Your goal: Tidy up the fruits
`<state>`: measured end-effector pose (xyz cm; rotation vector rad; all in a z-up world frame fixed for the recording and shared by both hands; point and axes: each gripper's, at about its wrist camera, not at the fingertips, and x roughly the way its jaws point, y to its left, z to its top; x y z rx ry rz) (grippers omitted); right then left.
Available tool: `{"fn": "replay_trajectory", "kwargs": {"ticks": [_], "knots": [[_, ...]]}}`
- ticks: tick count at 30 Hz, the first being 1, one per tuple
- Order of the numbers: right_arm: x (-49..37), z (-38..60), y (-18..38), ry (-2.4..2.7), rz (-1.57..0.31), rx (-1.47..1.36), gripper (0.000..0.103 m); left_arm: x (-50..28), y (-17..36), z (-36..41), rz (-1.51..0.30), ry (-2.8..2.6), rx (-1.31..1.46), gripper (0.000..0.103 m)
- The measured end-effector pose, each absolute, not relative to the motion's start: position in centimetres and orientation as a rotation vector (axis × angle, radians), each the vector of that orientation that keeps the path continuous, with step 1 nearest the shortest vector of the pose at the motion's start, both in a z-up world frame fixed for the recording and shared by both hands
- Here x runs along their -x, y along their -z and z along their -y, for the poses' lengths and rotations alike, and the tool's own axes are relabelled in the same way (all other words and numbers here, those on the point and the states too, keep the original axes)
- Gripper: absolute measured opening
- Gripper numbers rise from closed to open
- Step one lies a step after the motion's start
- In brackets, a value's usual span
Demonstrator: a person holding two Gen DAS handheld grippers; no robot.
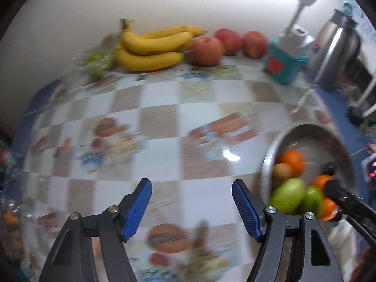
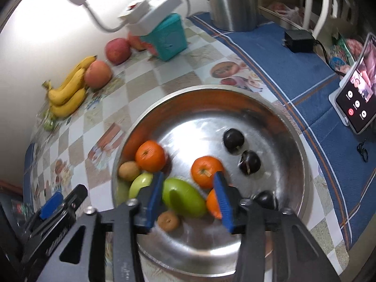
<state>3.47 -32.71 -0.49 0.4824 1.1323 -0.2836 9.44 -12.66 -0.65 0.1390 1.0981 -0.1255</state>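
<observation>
A steel bowl (image 2: pixel 293 141) holds oranges (image 2: pixel 150 156), green fruits (image 2: pixel 141 183), a kiwi (image 2: pixel 128 170) and dark plums (image 2: pixel 233 140). My right gripper (image 2: pixel 189 176) hangs over the bowl, open. A large green fruit (image 2: pixel 183 197) lies between its jaws, and the right pad stands apart from it. My left gripper (image 1: pixel 191 183) is open over the checked tablecloth, left of the bowl (image 1: pixel 305 127), with nothing between its fingers. Bananas (image 1: pixel 150 47), three apples (image 1: pixel 206 50) and green grapes (image 1: pixel 98 63) lie along the back wall.
A teal box (image 2: pixel 170 37) with a white lamp on it stands behind the bowl, a steel kettle (image 2: pixel 231 2) beyond it. A black adapter (image 2: pixel 298 40) and a phone on a stand (image 2: pixel 354 101) sit on the blue cloth at the right.
</observation>
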Motion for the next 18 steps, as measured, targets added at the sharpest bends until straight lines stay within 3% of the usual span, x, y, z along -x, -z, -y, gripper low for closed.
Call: {"fn": "replay_trajectory", "kwargs": {"ticks": [7, 18], "knots": [[-1.6, 28.8, 0.0, 0.205, -1.148, -0.373, 0.069, -6.9, 0.1, 9.5, -1.074, -0.005, -0.161, 0.074], [1.9, 25.1, 0.7, 0.157, -1.178, -0.302, 0.071, -2.5, -0.5, 6.2, -1.074, -0.098, -0.214, 0.074]]}}
